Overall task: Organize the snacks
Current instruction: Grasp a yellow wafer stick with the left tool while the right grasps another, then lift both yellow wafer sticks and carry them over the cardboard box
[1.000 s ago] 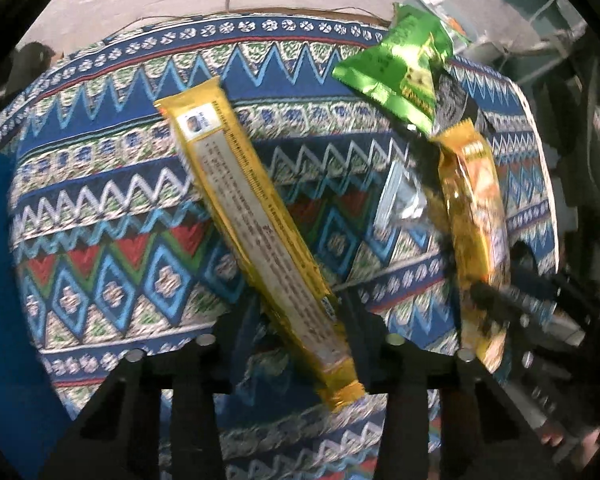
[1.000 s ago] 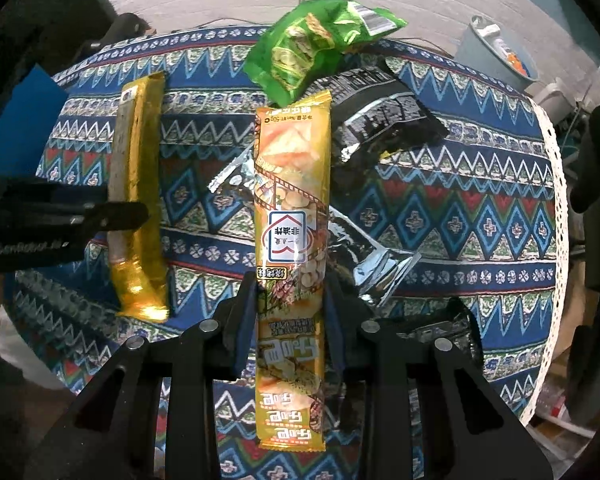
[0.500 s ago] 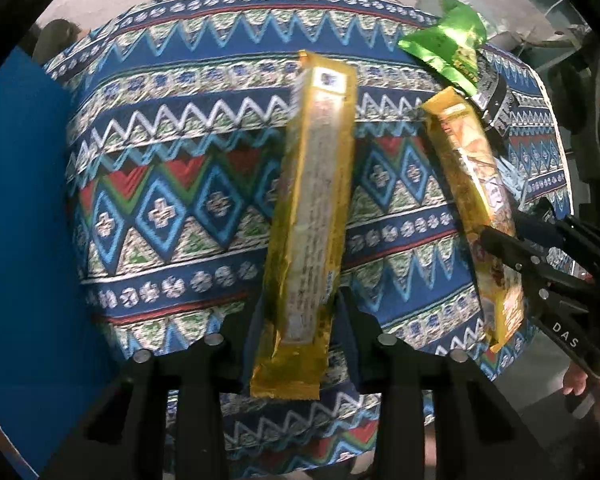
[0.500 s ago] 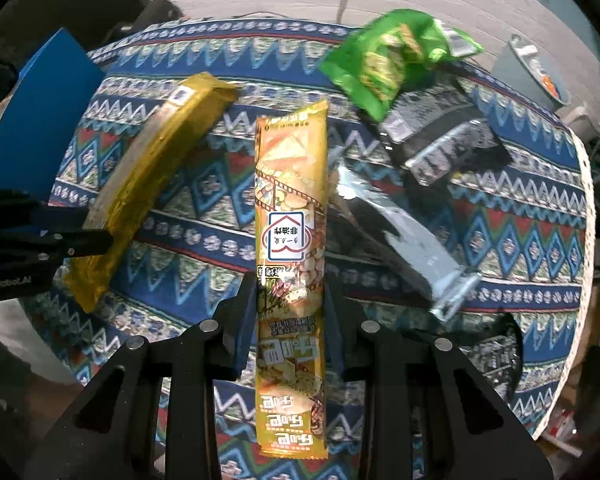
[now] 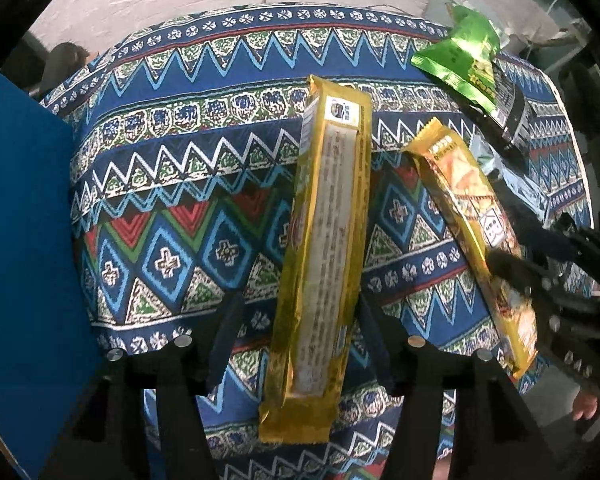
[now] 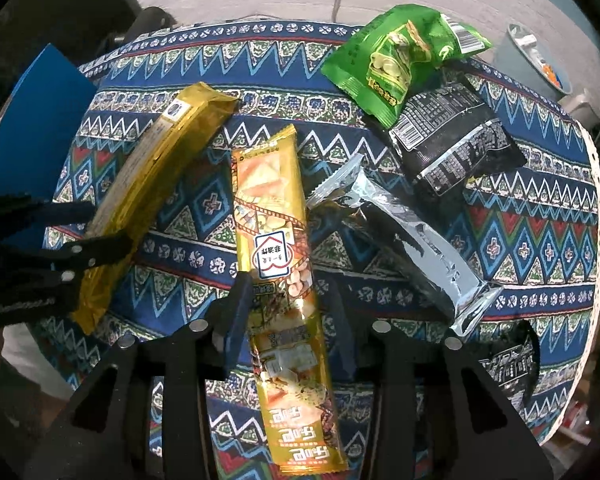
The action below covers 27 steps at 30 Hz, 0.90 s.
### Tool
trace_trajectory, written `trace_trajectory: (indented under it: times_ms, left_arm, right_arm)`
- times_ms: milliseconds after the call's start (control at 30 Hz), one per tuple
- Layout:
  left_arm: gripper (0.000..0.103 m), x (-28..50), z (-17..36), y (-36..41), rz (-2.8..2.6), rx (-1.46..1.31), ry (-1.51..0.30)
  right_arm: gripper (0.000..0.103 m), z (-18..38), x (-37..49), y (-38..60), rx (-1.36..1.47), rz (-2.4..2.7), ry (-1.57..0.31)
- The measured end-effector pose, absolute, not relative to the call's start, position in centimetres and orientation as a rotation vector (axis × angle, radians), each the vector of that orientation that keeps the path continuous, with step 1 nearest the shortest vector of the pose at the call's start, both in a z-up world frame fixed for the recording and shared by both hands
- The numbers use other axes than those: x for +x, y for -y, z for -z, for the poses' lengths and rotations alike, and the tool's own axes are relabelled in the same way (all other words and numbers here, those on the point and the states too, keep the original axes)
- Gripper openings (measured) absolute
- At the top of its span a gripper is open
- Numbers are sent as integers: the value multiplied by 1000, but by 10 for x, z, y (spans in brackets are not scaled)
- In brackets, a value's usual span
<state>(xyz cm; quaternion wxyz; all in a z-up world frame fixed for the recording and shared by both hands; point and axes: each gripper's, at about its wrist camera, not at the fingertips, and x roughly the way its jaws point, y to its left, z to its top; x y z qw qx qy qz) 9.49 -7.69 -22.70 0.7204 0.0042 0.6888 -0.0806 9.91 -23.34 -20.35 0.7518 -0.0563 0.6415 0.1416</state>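
So, quick rundown going left to right across the table:

blue board (image 6: 32, 128): sits at the far left edge of the patterned tablecloth (image 5: 172, 184).

left gripper (image 5: 300, 344): pointing down, jaws opening, both fingers clear of the wrapper between them, so it's let go.

gold snack pack (image 5: 324, 248): long one, lying flat on the cloth, printed back side up, between the left fingers.

orange cracker pack (image 6: 278, 280): just beside the gold one, lying lengthwise, front up.

right gripper (image 6: 290, 316): jaws opening too, cracker pack between them, and as far as I can see the pads aren't squeezing it.

silver pack (image 6: 404, 240): next over, lying at a slant, close to the cracker pack.

black bag (image 6: 456, 144): further back on the right.

green bag (image 6: 396, 60): at the far edge, overlapping the black bag's top.
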Motion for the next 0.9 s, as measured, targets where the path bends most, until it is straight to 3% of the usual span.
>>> trace_trajectory:
  times_ms: [67,133,400,467,533,633,900]
  left_arm:
    - [60,97,229,80,177,19,-1517]
    - [64,99,230,85,179,27,-1503]
    - [64,104,239,104,176,84,-1451]
    - [63,102,239,108,177,105,-1439]
    - [49,100,239,113,169,149,-1422]
    - [33,100,240,119,212,149,-1422]
    - [29,93,225,120,214,188,-1368]
  right_arm:
    - [50,204,95,231,-140,-314,-1409]
    - [51,208,91,226,-176,-325,-1418]
    - [51,231,93,219,-249,-297,-1422]
    - [43,235,94,220,-249,-291,-1423]
    - [33,236,95,219,-238,-300,-1413]
    - [30,235,88,219,-265,-310,-1402]
    - [29,219,83,215,-259,-327,-1374]
